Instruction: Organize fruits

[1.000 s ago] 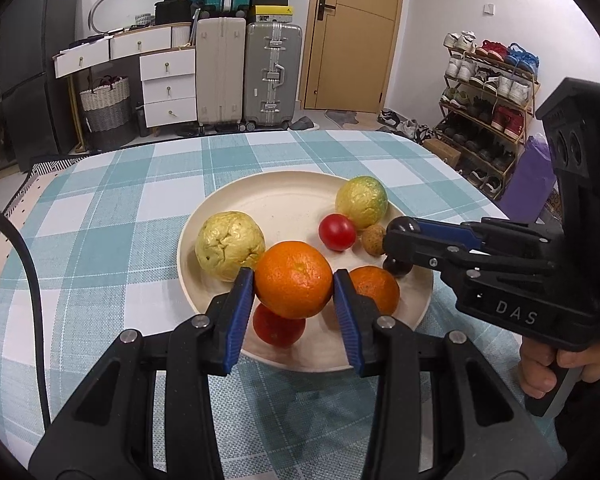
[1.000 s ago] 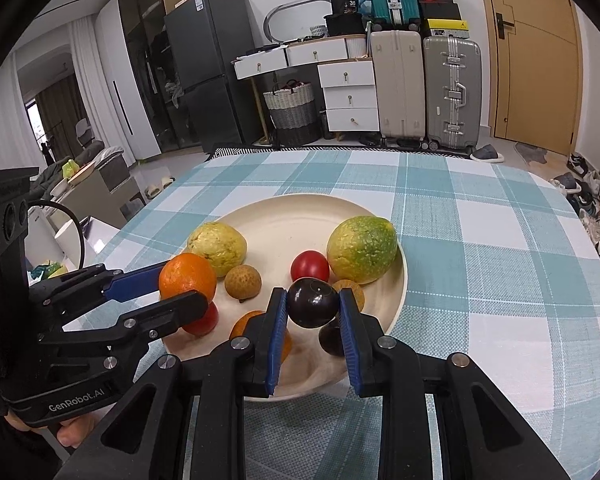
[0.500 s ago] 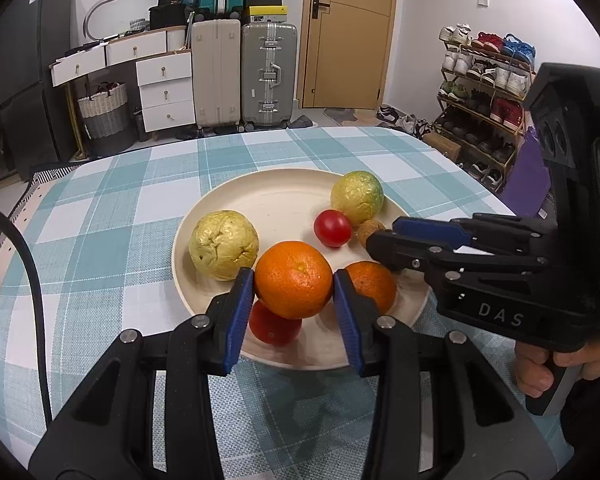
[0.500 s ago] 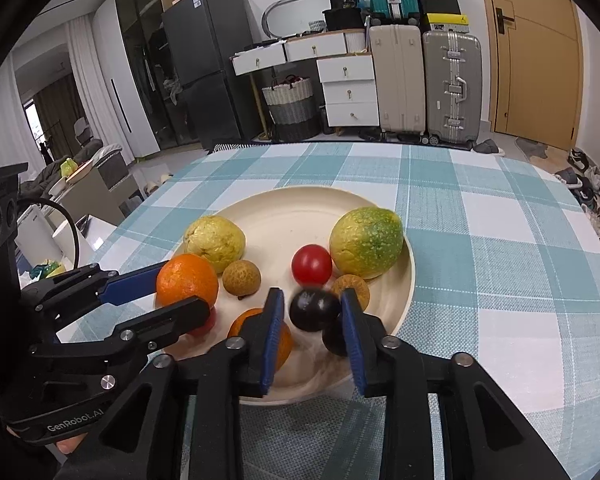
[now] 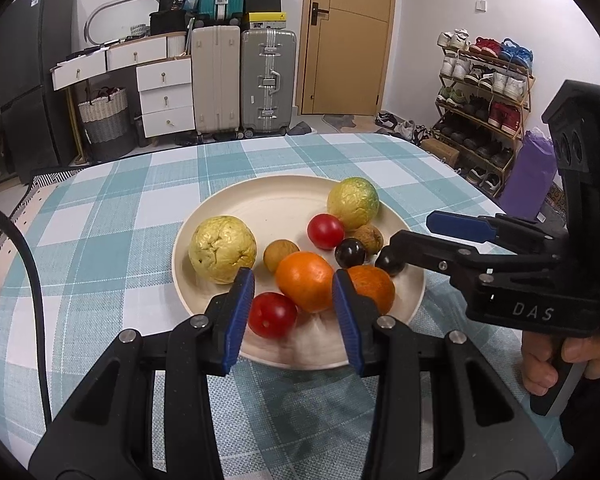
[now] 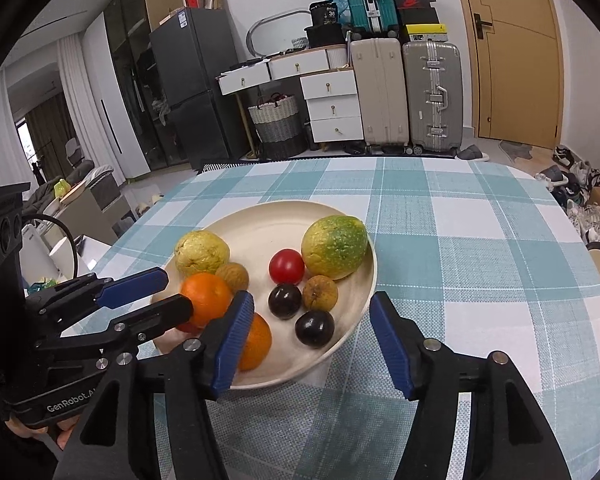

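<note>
Cream plate (image 6: pixel 364 280) on checked tablecloth (image 6: pixel 460 240), near to far: two oranges, two dark plums (image 6: pixel 314 328), red tomatoes, brown longans, two yellow-green guavas (image 6: pixel 334 247). Left gripper (image 5: pixel 294 300), angled down, clamps the upper orange (image 5: pixel 305 286). Right gripper (image 6: pixel 312 340), jaws just spread wide, holds nothing, plums lying free on the plate.

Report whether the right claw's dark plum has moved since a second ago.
Yes. The dark plum has dropped from the right claw onto the plate; its jaws have just been opening, now empty.
</note>
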A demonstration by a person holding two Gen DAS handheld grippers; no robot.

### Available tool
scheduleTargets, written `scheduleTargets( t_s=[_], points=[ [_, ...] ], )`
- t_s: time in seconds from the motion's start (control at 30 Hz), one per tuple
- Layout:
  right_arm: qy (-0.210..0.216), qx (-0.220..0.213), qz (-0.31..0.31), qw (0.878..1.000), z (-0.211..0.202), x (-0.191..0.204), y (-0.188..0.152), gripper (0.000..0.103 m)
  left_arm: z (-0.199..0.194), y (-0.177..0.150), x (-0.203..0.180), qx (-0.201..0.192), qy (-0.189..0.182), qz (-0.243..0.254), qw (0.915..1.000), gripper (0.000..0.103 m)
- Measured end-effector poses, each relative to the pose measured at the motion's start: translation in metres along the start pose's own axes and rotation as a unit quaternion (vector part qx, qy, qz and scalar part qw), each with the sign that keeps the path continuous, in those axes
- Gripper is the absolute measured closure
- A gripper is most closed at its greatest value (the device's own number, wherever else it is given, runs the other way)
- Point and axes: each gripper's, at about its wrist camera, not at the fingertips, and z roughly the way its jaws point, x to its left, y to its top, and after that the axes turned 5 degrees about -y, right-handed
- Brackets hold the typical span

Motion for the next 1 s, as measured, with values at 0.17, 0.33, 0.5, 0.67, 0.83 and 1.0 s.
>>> scheduleTargets(
  t_s=[0.17, 0.33, 0.5, 0.67, 0.83, 1.0],
  points=[
    [0.0, -0.004, -0.005, 1.0, -0.001, 0.002, 0.0, 0.026, -0.002, -0.002, 0.007, 0.004, 0.002, -0.018, 0.9998, 0.05],
    [-0.002, -0.016, -0.012, 1.0, -0.005, 0.005, 0.0, 0.012, -0.014, -0.004, 0.015, -0.017, 0.016, -0.032, 0.9992, 0.021],
    [-0.001, -0.037, -0.022, 0.999, -0.013, 0.009, -0.003, 0.0, -0.031, -0.007, 0.017, -0.041, 0.029, -0.035, 0.9981, 0.007],
    [0.008, -0.054, -0.028, 0.998, -0.027, 0.011, -0.008, 0.0, -0.05, -0.014, 0.012, -0.065, 0.038, -0.018, 0.997, 0.001],
    [0.016, -0.074, -0.042, 0.996, -0.043, 0.015, -0.013, 0.0, -0.064, -0.022, 0.009, -0.076, 0.039, -0.017, 0.9962, 0.001],
    [0.02, -0.085, -0.044, 0.995, -0.053, 0.014, -0.018, 0.0, -0.077, -0.028, 0.01, -0.092, 0.052, -0.021, 0.9942, 0.001]
  ],
)
